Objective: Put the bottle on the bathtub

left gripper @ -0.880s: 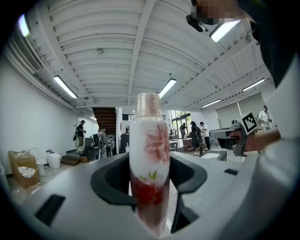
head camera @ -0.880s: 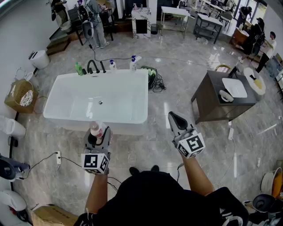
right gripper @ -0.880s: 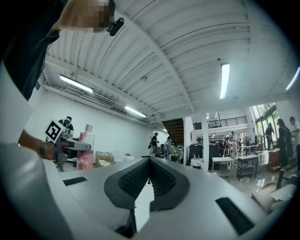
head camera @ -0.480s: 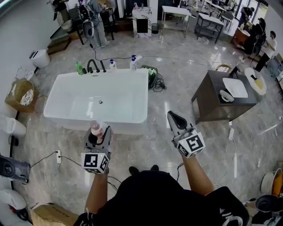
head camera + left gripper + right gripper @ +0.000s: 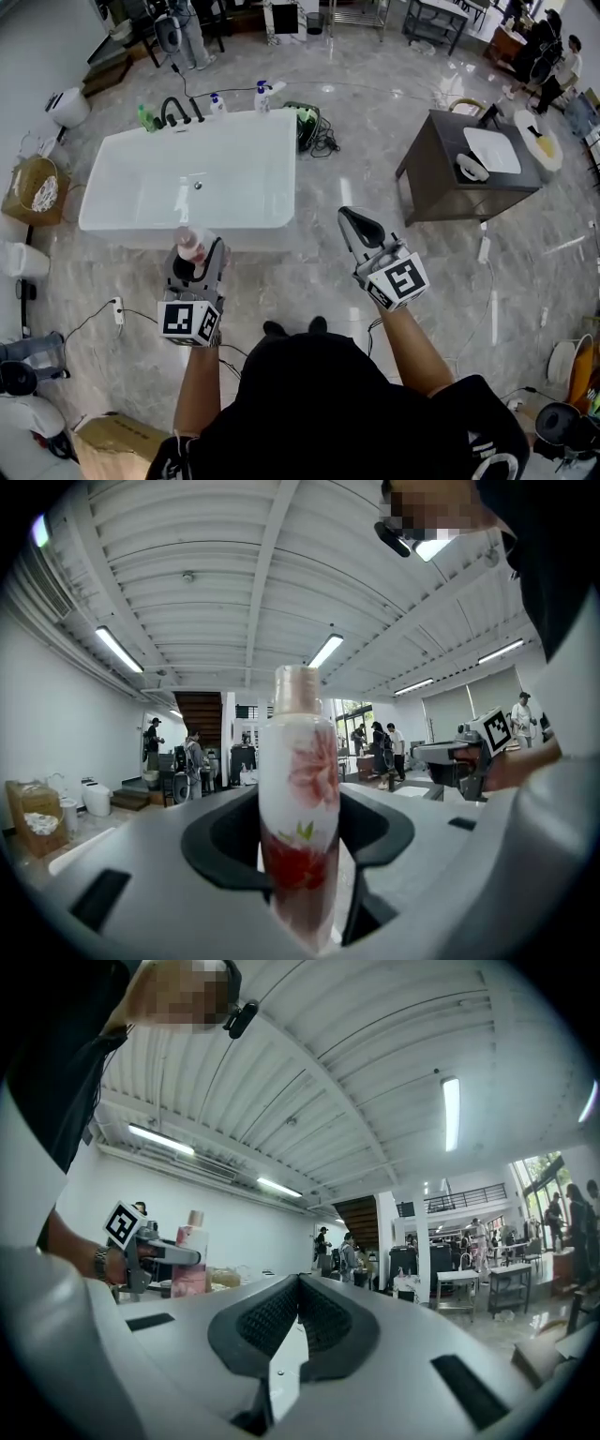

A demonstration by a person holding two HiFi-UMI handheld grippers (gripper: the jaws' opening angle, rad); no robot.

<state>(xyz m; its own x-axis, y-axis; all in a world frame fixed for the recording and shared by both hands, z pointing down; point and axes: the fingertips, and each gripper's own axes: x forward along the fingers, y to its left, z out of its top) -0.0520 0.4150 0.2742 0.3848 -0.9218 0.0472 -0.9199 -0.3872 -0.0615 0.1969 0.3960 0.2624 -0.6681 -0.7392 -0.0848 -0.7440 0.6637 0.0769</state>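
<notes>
- Your left gripper (image 5: 194, 261) has its jaws clamped on the upright bottle (image 5: 188, 244), just short of the near rim of the bathtub (image 5: 239, 178).
- Your right gripper (image 5: 352, 223) is empty, jaws pressed together.

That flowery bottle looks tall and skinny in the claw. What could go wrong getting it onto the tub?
1. The left claw grips the tall bottle around its lower half, and the bathtub rim looks narrow, so the bottle might topple or slide in when released.
2. A cable lies on the floor near the person's feet, a possible trip hazard.
</notes>
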